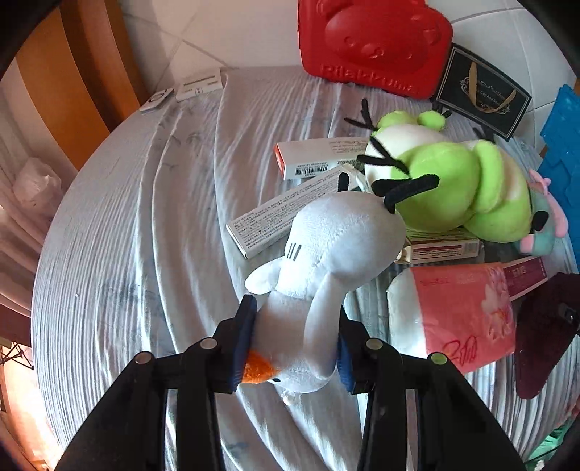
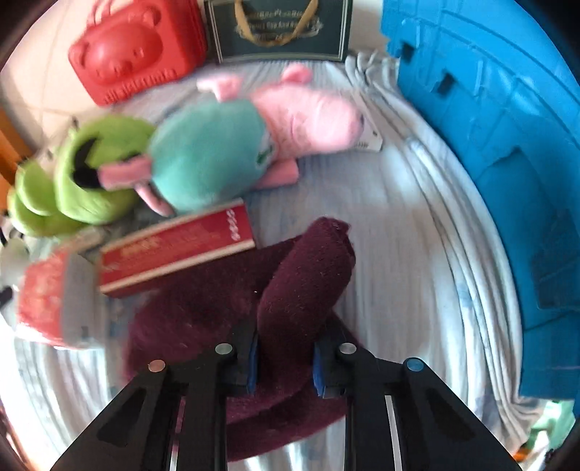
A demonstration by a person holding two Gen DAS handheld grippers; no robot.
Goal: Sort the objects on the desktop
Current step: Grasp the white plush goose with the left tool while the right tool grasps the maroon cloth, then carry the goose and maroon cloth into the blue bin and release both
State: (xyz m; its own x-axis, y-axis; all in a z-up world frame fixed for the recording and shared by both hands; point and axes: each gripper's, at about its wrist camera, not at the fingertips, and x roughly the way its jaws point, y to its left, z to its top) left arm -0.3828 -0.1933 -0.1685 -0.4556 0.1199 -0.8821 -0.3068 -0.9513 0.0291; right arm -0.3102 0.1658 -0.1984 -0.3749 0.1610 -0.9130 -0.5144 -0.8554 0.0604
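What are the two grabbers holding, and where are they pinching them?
The left gripper pinches the white plush toy near its orange-beaked head. The right gripper pinches a raised fold of the maroon cloth.

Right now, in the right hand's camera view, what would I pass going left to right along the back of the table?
Red bear-faced case → dark gift bag with gold handles → blue plastic crate.

wrinkled pale blue cloth (image 1: 152,224) over the tabletop, white tiled wall (image 1: 232,32) behind, brown wooden frame (image 1: 61,87) at the left
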